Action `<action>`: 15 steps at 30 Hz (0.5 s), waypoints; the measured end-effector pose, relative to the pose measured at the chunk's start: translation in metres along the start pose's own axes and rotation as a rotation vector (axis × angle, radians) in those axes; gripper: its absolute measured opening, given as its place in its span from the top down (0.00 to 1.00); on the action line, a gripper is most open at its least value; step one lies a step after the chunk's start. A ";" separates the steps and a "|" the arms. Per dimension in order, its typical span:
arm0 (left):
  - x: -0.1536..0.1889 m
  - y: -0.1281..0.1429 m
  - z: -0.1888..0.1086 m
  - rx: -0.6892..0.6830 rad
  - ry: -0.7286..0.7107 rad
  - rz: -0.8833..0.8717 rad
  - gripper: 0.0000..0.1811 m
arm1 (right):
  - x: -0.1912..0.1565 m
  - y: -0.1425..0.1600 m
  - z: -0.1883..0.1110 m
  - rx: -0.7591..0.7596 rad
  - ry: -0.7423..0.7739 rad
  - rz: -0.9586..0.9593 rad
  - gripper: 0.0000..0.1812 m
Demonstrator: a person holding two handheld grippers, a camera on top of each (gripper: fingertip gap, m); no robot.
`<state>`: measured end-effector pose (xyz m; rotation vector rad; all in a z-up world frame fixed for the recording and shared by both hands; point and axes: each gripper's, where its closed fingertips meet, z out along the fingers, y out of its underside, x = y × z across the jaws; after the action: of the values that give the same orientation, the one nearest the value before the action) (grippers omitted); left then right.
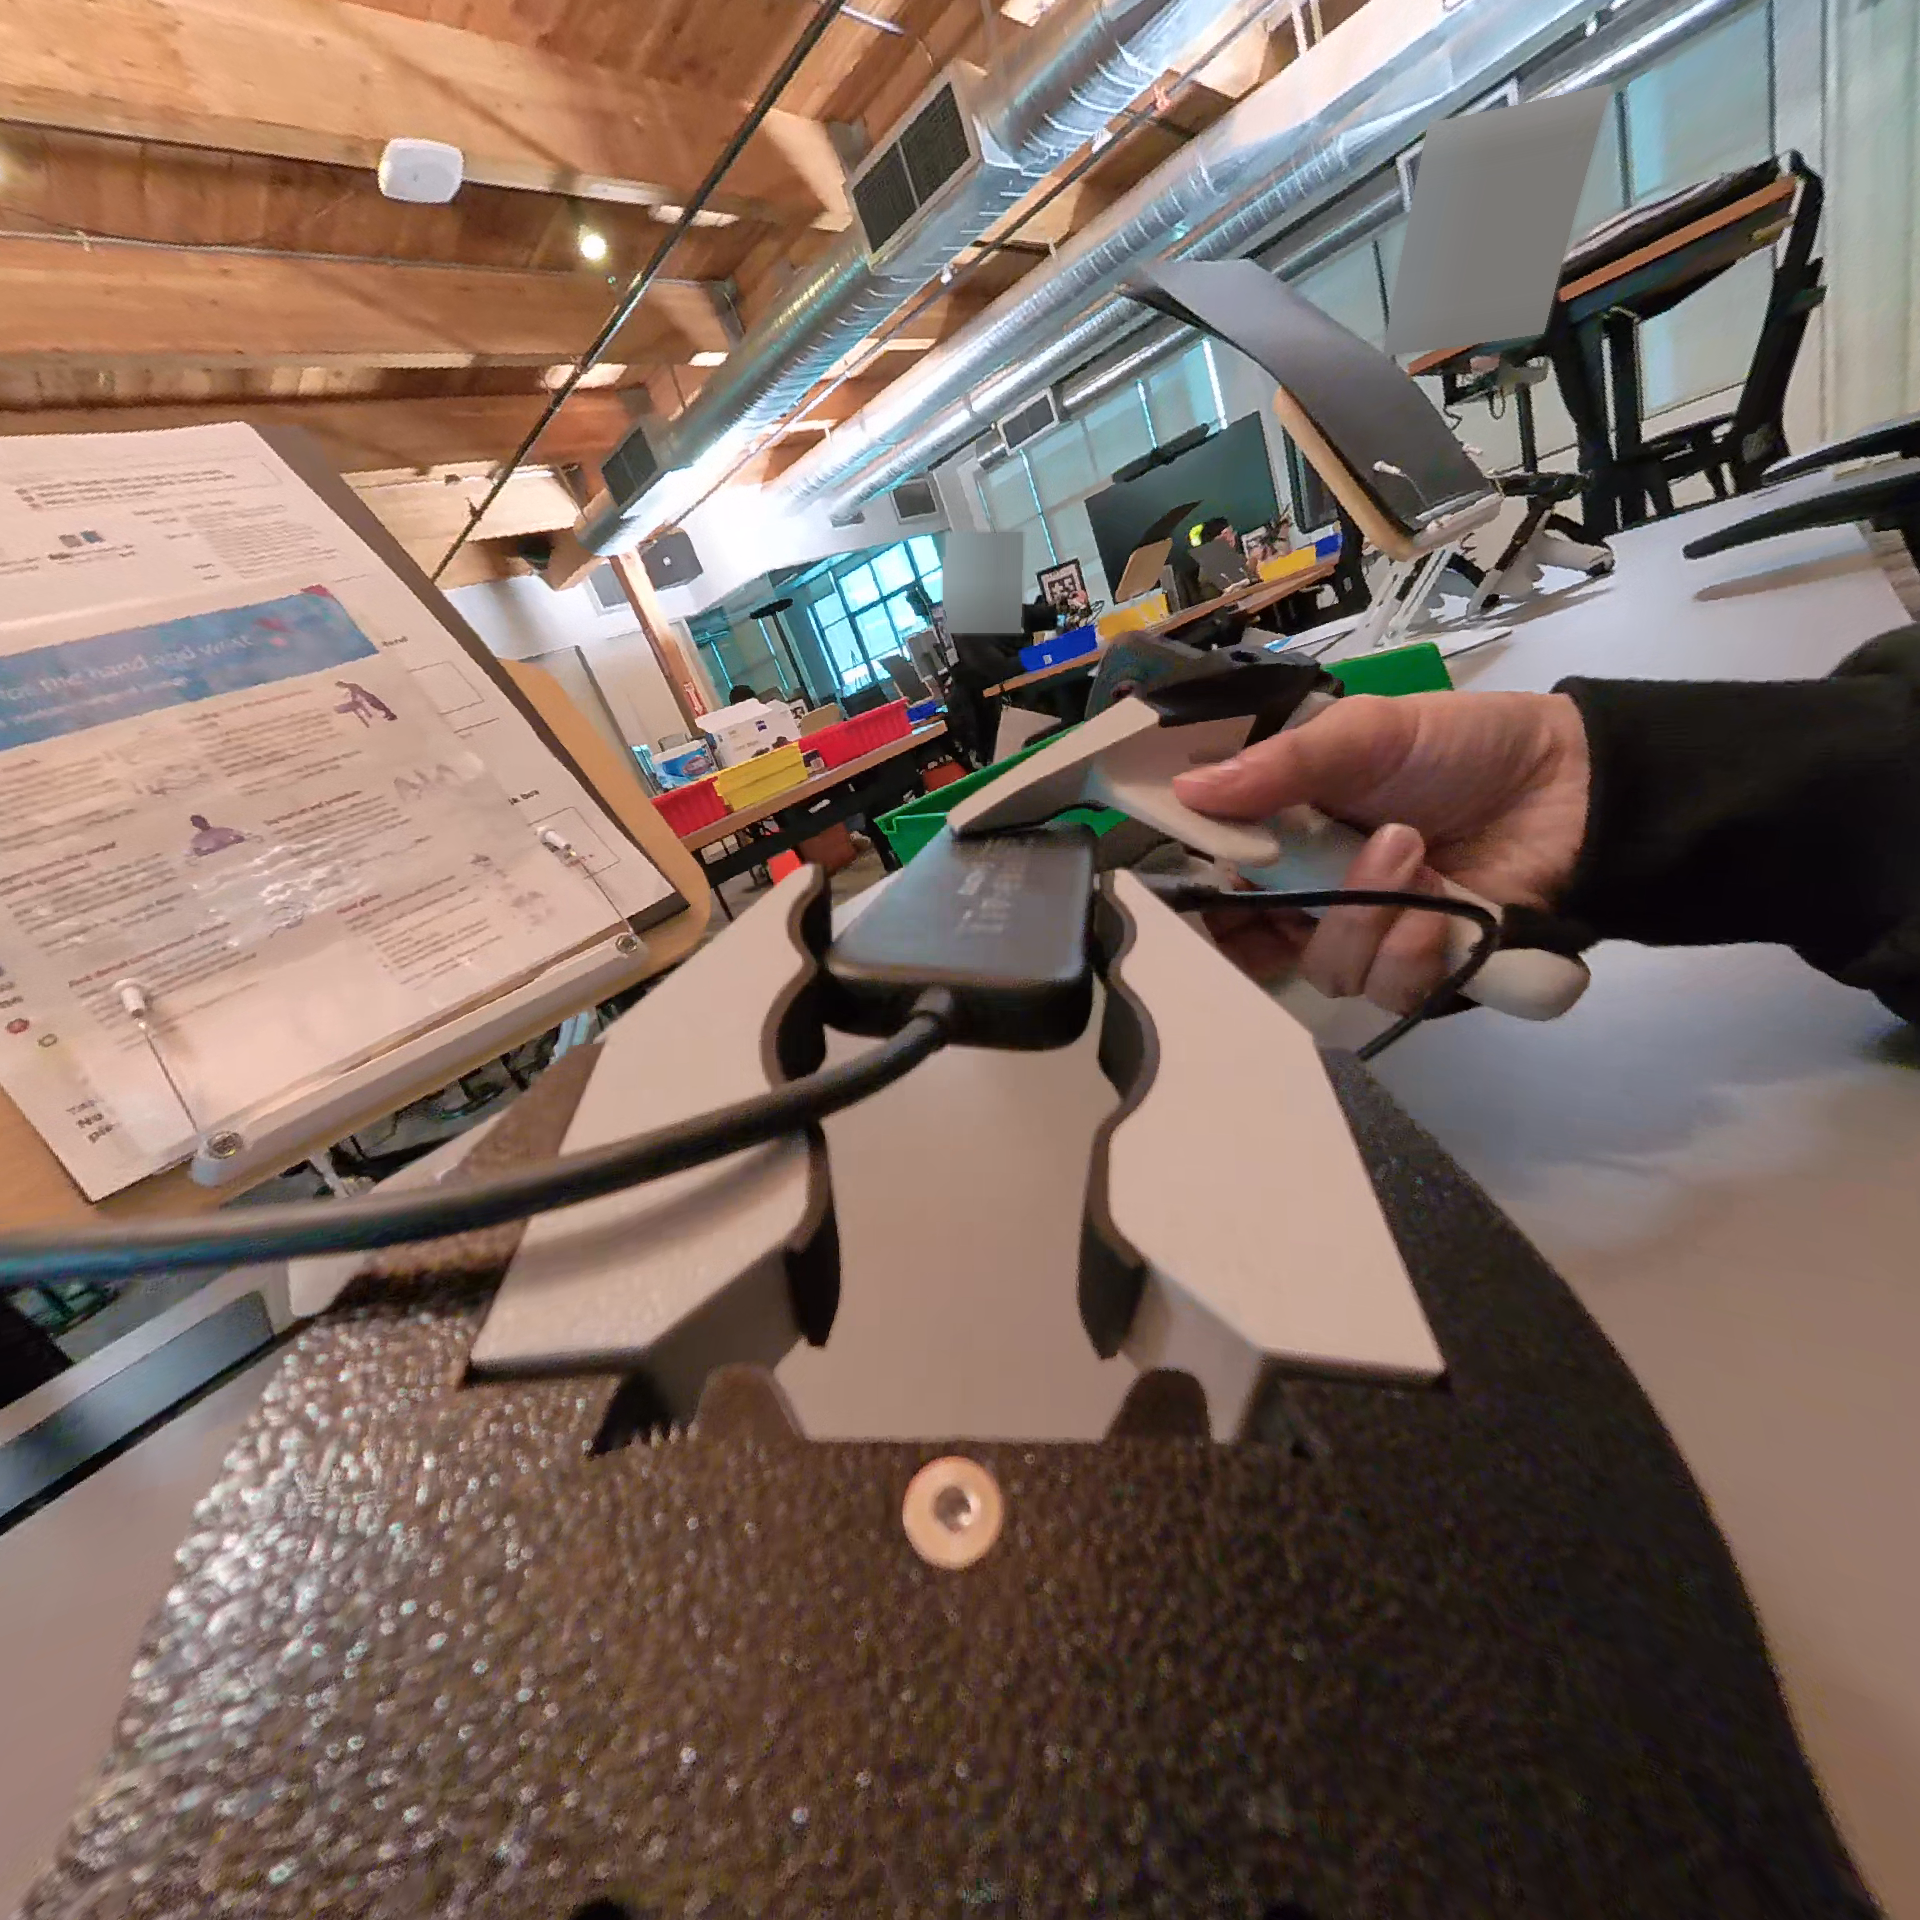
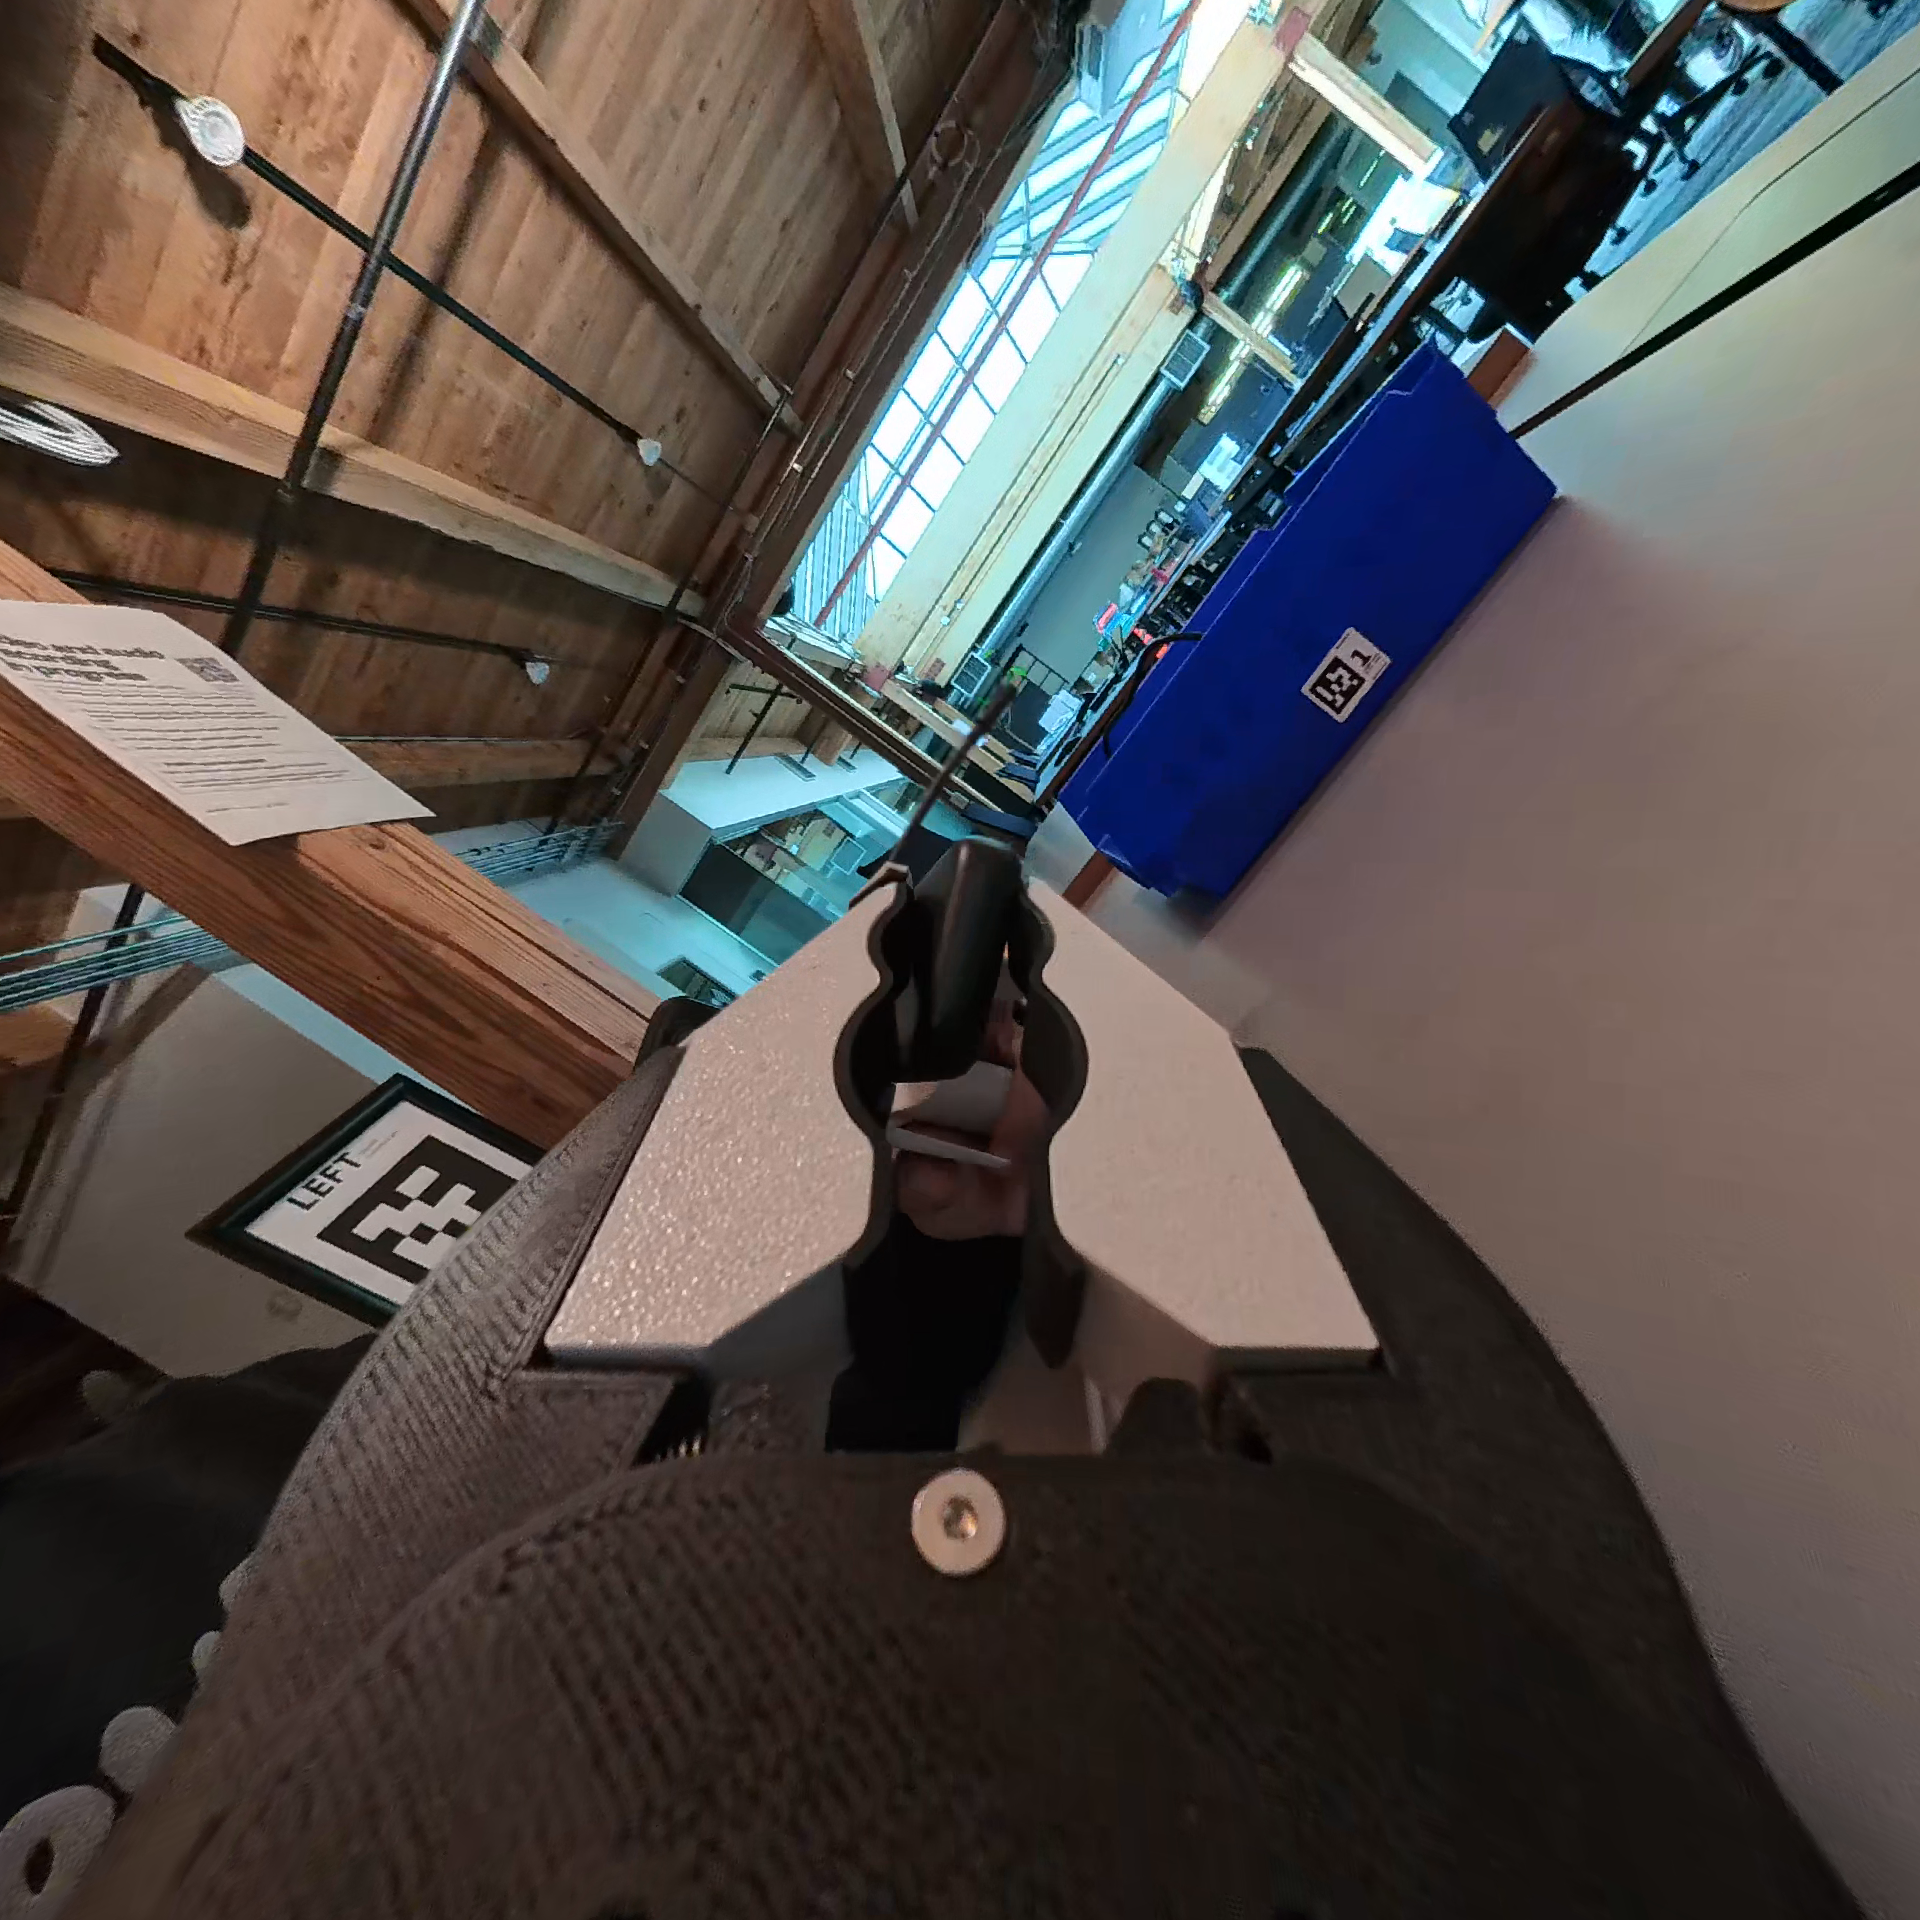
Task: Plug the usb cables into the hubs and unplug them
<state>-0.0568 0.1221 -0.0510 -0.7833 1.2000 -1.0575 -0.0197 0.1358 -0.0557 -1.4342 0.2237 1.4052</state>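
1. Sitting between the left gripper's two grey fingers, a flat black hub is pinched at its near end, its far end sticking out past the fingertips.
2. From the hub's near end a thick black cable runs back between the jaws and off over the left finger.
3. Just beyond the left jaws, the right gripper presses a grey finger onto the hub's far end; a hand in a dark sleeve holds that gripper.
4. A thin black cable loops beside the right-hand finger of the left gripper, under the hand, down to the grey table.
5. In the right wrist view, the right gripper has its jaws nearly together, clamping a narrow black piece between the tips; I cannot tell whether it is the hub's edge or a plug.
6. To the left of the left jaws stands a tilted board with a printed sheet; ahead of them lies a green bin.
7. Ahead and right of the right jaws, a blue bin rests on the table.
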 end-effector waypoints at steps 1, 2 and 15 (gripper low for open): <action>0.000 0.000 -0.001 -0.003 0.003 -0.006 0.74 | 0.002 0.000 -0.001 -0.003 0.010 -0.003 0.90; 0.000 0.003 0.000 -0.019 0.009 -0.020 0.74 | 0.003 0.000 -0.002 -0.007 0.018 -0.005 0.90; 0.007 0.015 0.004 -0.065 0.042 0.055 0.75 | 0.002 -0.004 -0.008 0.007 0.018 0.014 0.92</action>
<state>-0.0496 0.1200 -0.0662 -0.7773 1.2902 -0.9979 -0.0115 0.1327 -0.0578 -1.4428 0.2509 1.4022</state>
